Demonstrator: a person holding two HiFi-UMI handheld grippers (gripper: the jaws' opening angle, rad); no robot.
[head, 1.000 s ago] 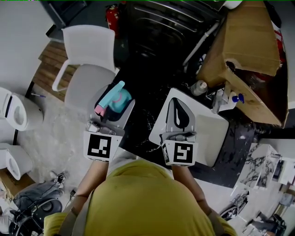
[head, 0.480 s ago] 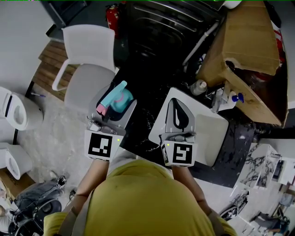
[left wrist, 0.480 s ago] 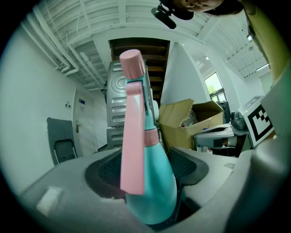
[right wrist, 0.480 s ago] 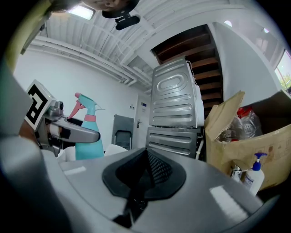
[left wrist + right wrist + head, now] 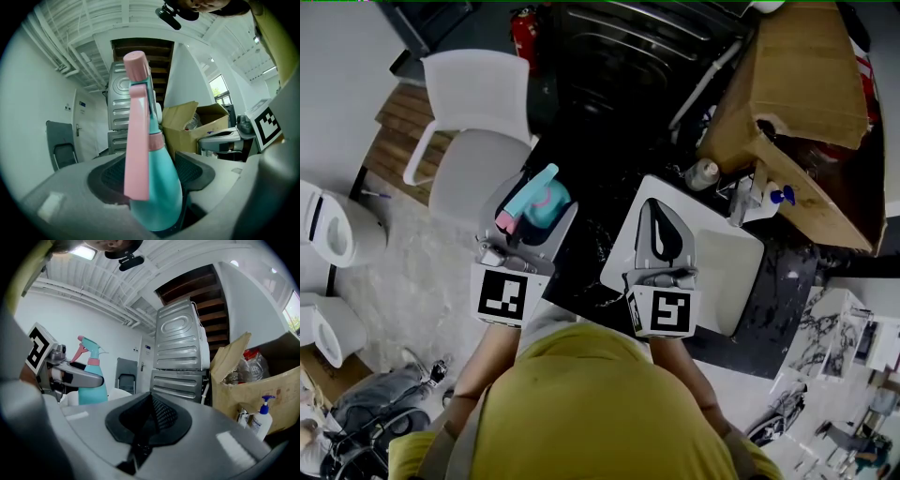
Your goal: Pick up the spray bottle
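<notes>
The spray bottle (image 5: 546,195) is teal with a pink trigger and cap. It stands upright between the jaws of my left gripper (image 5: 534,212), which is shut on its body and holds it in the air. In the left gripper view the bottle (image 5: 161,159) fills the middle, squeezed between the dark pads (image 5: 112,176). My right gripper (image 5: 659,225) hovers beside it to the right, shut with nothing in it. In the right gripper view its jaws meet in a closed seam (image 5: 149,414), and the held bottle (image 5: 92,380) shows at the left.
A white chair (image 5: 478,103) stands beyond the left gripper. A white table top (image 5: 736,272) lies under the right gripper. A cardboard box (image 5: 806,84), a pump bottle (image 5: 772,202) and a clear bottle (image 5: 703,174) sit at the right. Stacked metal machines (image 5: 180,352) stand ahead.
</notes>
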